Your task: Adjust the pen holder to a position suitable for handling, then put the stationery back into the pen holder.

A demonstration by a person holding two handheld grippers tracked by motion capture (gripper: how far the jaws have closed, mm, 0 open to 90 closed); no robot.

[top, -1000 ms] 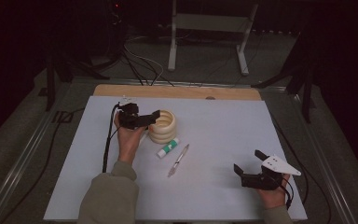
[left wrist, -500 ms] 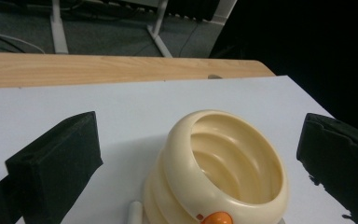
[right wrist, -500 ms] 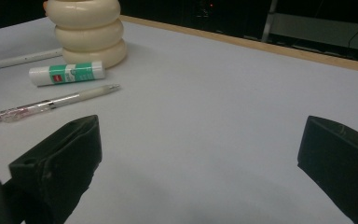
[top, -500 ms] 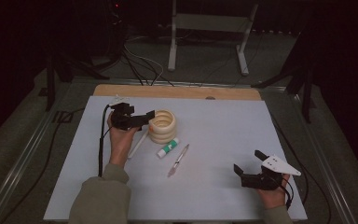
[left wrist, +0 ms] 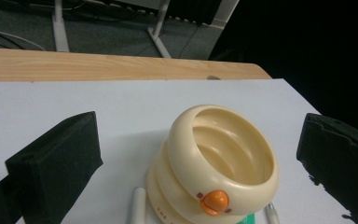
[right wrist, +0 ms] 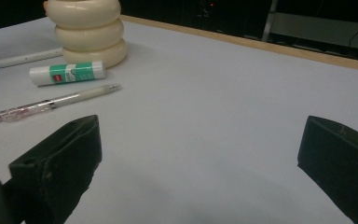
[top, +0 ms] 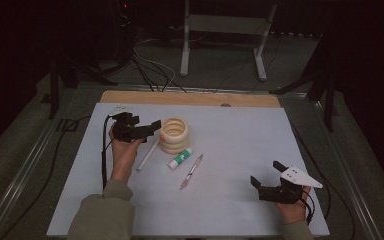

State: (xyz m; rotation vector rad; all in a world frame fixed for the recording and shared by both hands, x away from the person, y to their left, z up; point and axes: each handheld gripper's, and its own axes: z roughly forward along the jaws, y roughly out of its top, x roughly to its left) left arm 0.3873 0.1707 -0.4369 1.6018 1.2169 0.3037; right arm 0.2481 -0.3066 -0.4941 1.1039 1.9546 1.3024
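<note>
We have the left gripper (top: 152,126) up at the far left of the table (top: 240,130), jaws spread wide and holding nothing, hovering just left of the cream ringed holder (top: 174,135). In the left gripper view the holder (left wrist: 216,163) sits between the two pads, mouth open toward us, so we read this as lining up to grab it or work at its rim.

The holder stands upright, long axis vertical, opening facing up, orange button (left wrist: 214,201) on the near-left side of its rim.

The white pen (top: 147,155), glue stick (top: 180,158) and clear pen (top: 191,171) lie flat just near of the holder, all slanted from near-left to far-right, probably waiting to go in.

The right gripper (top: 269,181) rests near right, well apart, jaws also wide and empty, seemingly parked.
</note>
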